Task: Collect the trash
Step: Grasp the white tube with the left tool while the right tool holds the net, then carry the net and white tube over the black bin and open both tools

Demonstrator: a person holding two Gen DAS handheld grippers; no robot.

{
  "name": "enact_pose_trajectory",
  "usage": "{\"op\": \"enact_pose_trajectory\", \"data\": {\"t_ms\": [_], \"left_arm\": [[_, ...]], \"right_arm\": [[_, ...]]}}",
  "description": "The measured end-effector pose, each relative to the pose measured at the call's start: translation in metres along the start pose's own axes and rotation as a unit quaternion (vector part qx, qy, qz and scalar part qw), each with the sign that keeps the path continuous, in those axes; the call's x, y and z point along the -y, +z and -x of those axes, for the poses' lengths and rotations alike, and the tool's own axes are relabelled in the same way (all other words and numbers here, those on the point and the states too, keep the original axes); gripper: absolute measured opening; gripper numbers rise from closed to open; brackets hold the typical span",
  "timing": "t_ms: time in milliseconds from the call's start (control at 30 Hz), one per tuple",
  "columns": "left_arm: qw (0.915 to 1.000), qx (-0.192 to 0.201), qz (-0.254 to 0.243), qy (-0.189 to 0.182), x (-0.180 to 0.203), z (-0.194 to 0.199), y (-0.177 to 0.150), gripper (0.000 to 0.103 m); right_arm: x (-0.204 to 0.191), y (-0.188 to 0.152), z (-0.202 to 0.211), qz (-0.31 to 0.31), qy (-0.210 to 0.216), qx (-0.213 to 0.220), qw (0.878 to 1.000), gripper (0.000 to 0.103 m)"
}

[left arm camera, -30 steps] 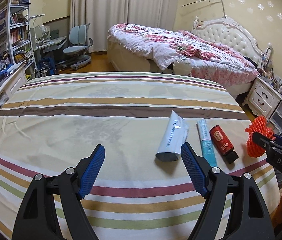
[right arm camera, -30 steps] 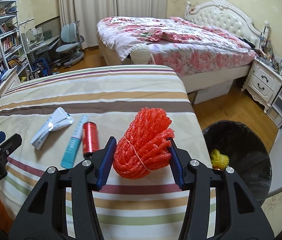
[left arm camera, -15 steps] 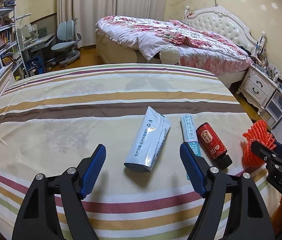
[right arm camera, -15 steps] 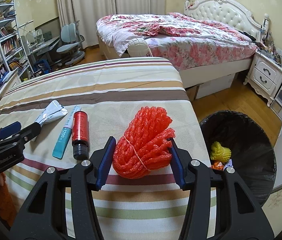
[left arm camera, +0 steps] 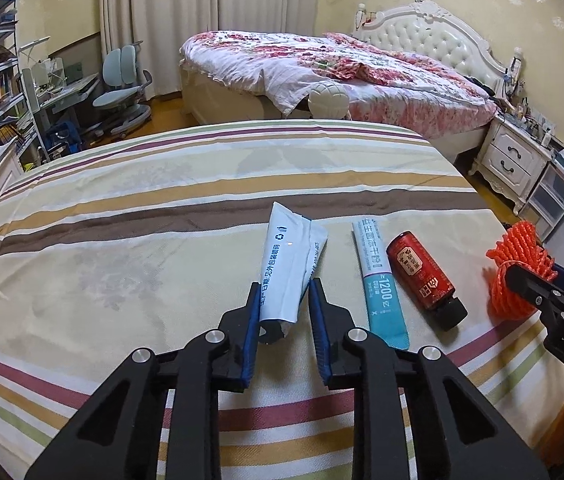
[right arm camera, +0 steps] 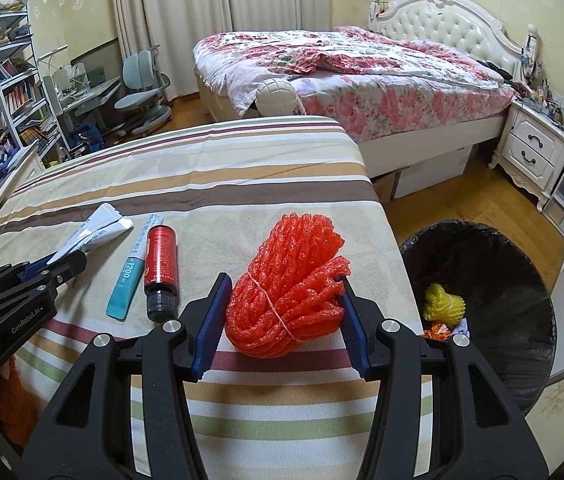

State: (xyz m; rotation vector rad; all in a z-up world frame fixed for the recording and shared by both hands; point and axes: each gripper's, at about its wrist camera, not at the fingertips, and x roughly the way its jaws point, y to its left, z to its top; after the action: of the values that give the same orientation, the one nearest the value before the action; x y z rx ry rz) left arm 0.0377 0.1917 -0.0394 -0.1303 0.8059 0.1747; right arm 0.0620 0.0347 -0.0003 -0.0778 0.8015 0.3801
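Observation:
A crumpled white packet (left arm camera: 290, 256) lies on the striped tablecloth (left arm camera: 121, 240), and my left gripper (left arm camera: 284, 288) is shut on its near end, blue pads pressing both sides. From the right wrist view that packet (right arm camera: 97, 228) sticks out beyond the left gripper (right arm camera: 65, 260). My right gripper (right arm camera: 284, 284) is shut on a red foam net bundle (right arm camera: 298, 256) tied with a thin band, near the table's right edge. In the left wrist view the bundle (left arm camera: 518, 252) shows at the far right.
A teal sachet (left arm camera: 380, 276) and a red bottle with a black cap (left arm camera: 422, 276) lie between the two grippers. A black-lined bin (right arm camera: 482, 248) stands on the floor right of the table, with a yellow foam net (right arm camera: 442, 302) inside. A bed and nightstand stand beyond.
My left gripper came forward over the white packet and its jaws went from wide open to shut on it. The right gripper kept its hold on the red bundle.

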Motion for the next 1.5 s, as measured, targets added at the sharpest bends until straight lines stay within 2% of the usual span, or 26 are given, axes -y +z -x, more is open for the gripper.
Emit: {"op": "enact_pose_trajectory", "data": {"t_ms": [400, 633, 1000, 1300, 1500], "left_arm": [[0.9992, 0.025, 0.016, -0.025, -0.001, 0.030, -0.003, 0.021], [0.9975, 0.051, 0.005, -0.049, 0.020, 0.051, 0.000, 0.021], [0.9909, 0.074, -0.050, -0.100, 0.095, 0.057, 0.010, 0.021], [0.9834, 0.066, -0.098, -0.137, 0.167, 0.039, 0.013, 0.021], [0.9800, 0.060, -0.123, -0.145, 0.204, 0.024, 0.013, 0.021]], "right_arm": [[-0.001, 0.003, 0.010, 0.000, -0.004, 0.016, 1.000, 0.050], [0.009, 0.002, 0.029, 0.000, -0.017, 0.035, 0.999, 0.050], [0.065, -0.006, 0.050, -0.027, -0.064, 0.048, 0.996, 0.050], [0.122, -0.017, 0.052, -0.066, -0.098, 0.046, 0.992, 0.050], [0.152, -0.019, 0.045, -0.088, -0.108, 0.042, 0.989, 0.050]]}}
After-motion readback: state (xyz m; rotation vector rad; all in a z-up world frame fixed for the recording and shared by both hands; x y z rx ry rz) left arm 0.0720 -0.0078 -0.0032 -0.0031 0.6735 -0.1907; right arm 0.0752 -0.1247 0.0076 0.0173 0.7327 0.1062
